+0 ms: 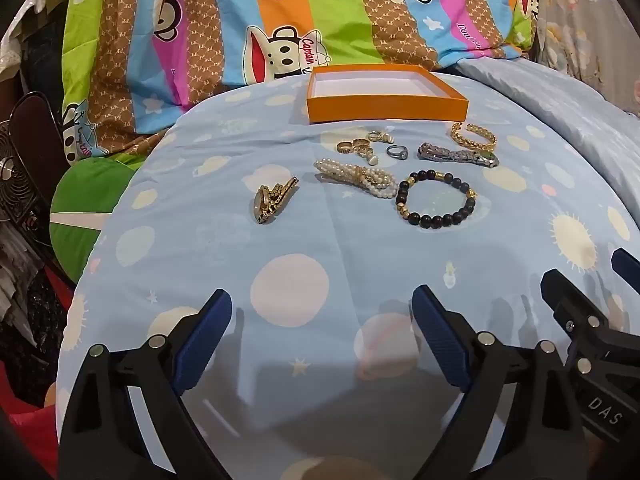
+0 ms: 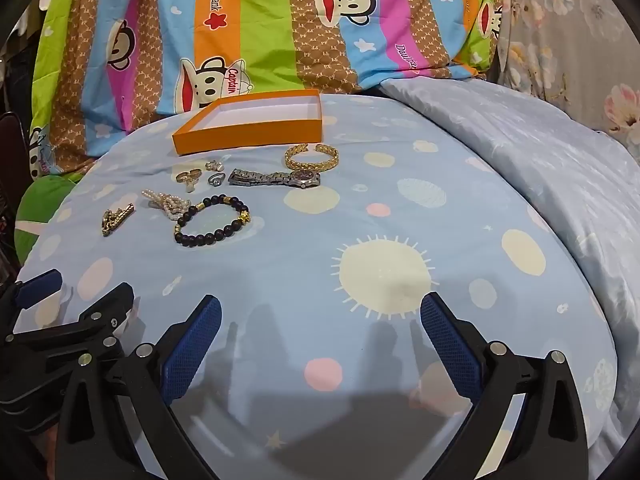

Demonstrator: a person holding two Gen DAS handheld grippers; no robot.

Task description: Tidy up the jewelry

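— Looking at the jewelry: all of it lies on the bed sheet [image 1: 280, 280], just in front of the orange box [image 1: 386, 98], which is empty.

— Both tongs, left [image 1: 322, 320] and right [image 2: 320, 322], are spread wide, holding nothing.

— Bead bracelet [image 1: 436, 196] probably stretchy and light; pinch across its strand. Rings [image 1: 352, 147] look small, hard, slippery on soft cloth. Gold watch [image 1: 272, 200] likely heavier; take its band.

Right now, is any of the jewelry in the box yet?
Nothing is put away yet: the orange box shows only its white bottom. Nothing is in hand either; the left gripper and right gripper are both open and empty. All of it is left on the bedsheet: bead bracelet, pearl bracelet, gold bangle, silver watch, gold watch and rings.
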